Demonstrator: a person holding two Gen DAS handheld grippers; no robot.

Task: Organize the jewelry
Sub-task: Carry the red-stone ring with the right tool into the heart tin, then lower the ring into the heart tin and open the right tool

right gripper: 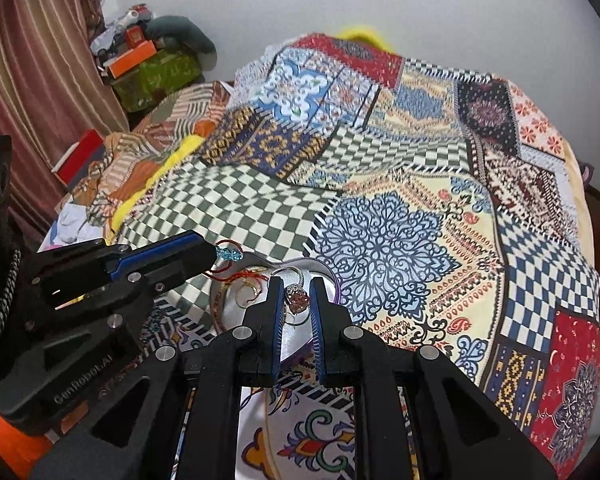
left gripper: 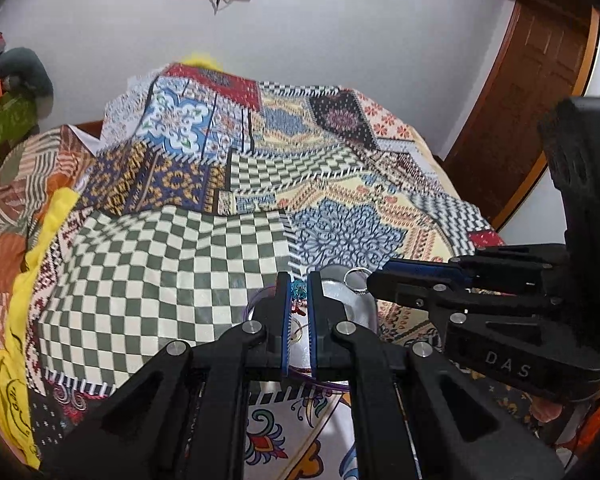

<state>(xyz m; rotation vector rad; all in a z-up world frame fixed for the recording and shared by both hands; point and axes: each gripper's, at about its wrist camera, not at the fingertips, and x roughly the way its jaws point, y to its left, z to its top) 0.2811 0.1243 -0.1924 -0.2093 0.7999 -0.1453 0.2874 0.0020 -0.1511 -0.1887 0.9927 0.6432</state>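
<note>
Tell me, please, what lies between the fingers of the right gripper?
In the right wrist view, a silver ring with a reddish stone sits between the right gripper fingers, over the silver tray. The fingers are not visibly touching it.

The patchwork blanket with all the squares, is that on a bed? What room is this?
Probably a bedroom. The patchwork blanket is spread over what looks like a bed, a striped curtain hangs beside it, and a wooden door stands nearby.

Left gripper [left gripper: 298, 288] and right gripper [right gripper: 296, 294] sit side by side, each with its 2 fingers slightly apart.
</note>
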